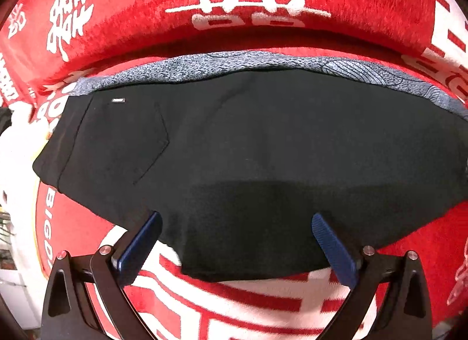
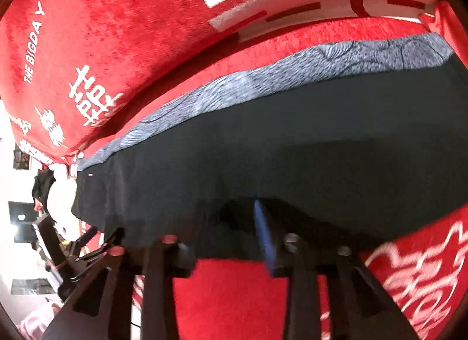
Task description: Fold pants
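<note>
My left claw (image 1: pixel 235 223) is released, fingers spread over the near edge of the black pants (image 1: pixel 248 147). Right claw (image 2: pixel 231 223): state indeterminate. Pants lie ahead, folded lengthwise; cross-folds apparently remain

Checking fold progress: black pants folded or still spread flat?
Folded, at least partly. The black pants lie as a compact shape with a doubled layer along the near edge, back pocket up. Number of folds: cannot tell.

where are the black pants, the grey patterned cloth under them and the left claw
black pants (image 1: pixel 263 141): left wrist view, middle of the top layer.
grey patterned cloth (image 1: pixel 234 63): left wrist view, strip showing beyond the pants' far edge.
left claw (image 1: pixel 237 220): left wrist view, midway between its blue fingertips, open over the pants' near edge.
</note>
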The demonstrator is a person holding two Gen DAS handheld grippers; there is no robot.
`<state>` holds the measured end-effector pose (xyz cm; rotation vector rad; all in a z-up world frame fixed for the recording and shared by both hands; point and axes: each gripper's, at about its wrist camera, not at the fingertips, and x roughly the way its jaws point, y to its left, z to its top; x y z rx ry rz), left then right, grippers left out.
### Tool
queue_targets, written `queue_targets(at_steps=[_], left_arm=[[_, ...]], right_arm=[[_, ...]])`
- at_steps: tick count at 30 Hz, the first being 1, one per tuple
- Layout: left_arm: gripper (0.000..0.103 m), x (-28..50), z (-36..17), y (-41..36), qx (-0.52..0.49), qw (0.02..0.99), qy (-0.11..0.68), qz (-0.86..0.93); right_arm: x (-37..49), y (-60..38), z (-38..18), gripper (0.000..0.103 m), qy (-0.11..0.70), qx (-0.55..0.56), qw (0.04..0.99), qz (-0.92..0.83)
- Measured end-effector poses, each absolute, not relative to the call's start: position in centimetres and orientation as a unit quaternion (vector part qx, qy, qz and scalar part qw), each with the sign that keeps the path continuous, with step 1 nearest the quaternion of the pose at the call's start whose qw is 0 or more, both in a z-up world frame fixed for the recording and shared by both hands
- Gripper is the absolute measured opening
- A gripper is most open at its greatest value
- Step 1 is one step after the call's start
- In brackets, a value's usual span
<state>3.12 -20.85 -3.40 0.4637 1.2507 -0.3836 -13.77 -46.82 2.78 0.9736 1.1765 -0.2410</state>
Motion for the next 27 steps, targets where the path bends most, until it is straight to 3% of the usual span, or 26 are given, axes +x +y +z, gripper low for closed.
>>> queue_targets(at_steps=[4,12,18,27], left_arm=[[0.103,5.3,-1.6,-18.3,0.219,0.771,0.568,-0.19],[0.103,14.7,0.4,-10.6,0.235,0.789,0.545,-0.156],[0.103,19.5,-1.6,-6.4,0.244,0.796,0.537,-0.134],[0.103,20.6,-4.7,-4.1,0.224,0.794,0.548,-0.137]], right_arm=[[-12.6,-41.0,3.8,0.044,0.516,0.487,0.703,-0.044],[-6.2,-27.8,0.7,0.044,0.51,0.553,0.658,0.014],[-3.9,-25.6,-1.3,0.044,0.51,0.565,0.648,0.008],[-2.3,-26.1,-3.0,0.041,0.494,0.588,0.64,-0.024]])
